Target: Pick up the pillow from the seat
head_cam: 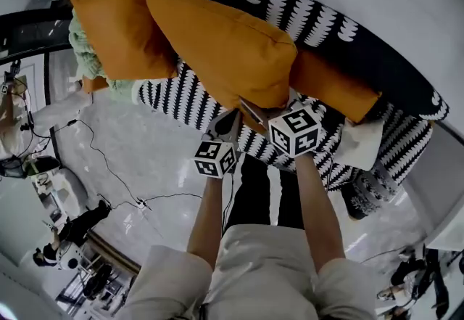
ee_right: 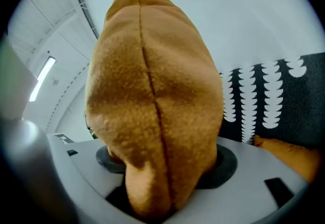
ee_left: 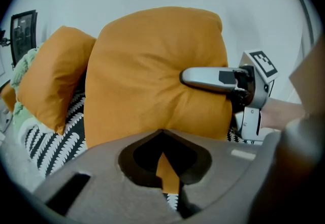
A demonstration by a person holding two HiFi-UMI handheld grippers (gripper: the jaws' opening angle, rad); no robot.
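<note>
1. The right gripper (ee_right: pixel 152 202) was clamped on the lower edge of the pillow (ee_right: pixel 152 96), orange, seam upright.
2. The left gripper (ee_left: pixel 167 180) was pinched on a fold of the same pillow.
3. The pillow was apparently raised off the seat of the sofa (head_cam: pixel 181 97), black-and-white patterned.
4. A cushion (head_cam: pixel 116 21), also orange, stood beside it.

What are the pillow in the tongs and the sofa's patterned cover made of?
Orange pillow: fuzzy matte fabric, maybe fleece or velvet, over soft filling; nap shows, it dents where pinched. Sofa cover: black-and-white printed cloth; weave too small to tell.
</note>
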